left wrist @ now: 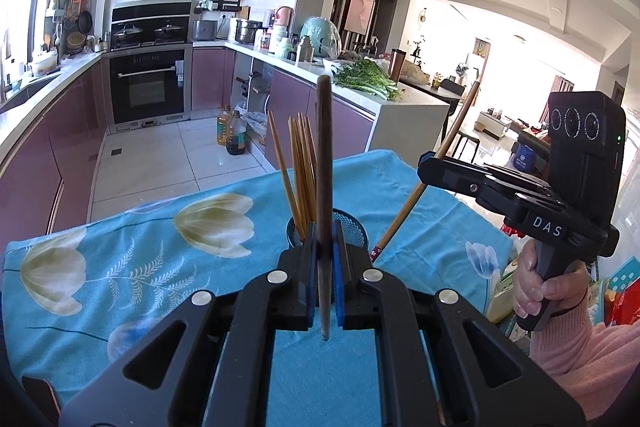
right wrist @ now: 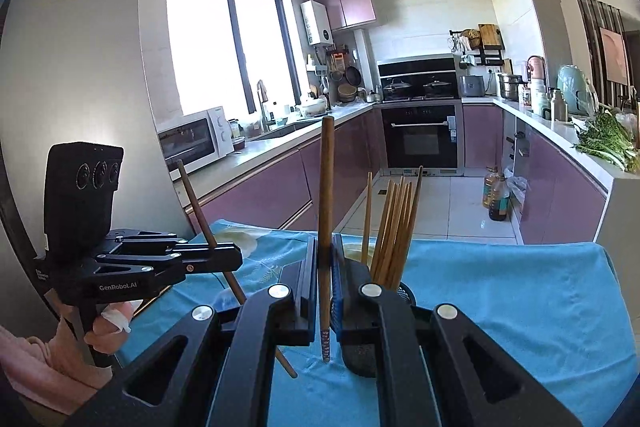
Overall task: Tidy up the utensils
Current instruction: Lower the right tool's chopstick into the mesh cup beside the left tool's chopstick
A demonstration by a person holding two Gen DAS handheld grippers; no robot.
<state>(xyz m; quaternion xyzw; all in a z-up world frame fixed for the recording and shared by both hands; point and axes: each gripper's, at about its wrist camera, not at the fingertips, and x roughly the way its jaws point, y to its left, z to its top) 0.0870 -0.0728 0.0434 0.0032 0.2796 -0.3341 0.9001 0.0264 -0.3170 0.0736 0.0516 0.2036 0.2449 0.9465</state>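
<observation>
The chopsticks (left wrist: pixel 300 171) in the holder (left wrist: pixel 352 223) look like plain matt wood; the holder is fine black metal mesh. The left gripper (left wrist: pixel 324 267) clamps a darker, smoother wooden chopstick (left wrist: pixel 325 155); the right gripper (right wrist: pixel 325 291) grips a chopstick (right wrist: pixel 326 195) with a patterned painted tip. Both grippers are matt black plastic with shiny metal rivets. The cloth (left wrist: pixel 160 239) is soft, printed and slightly creased.
</observation>
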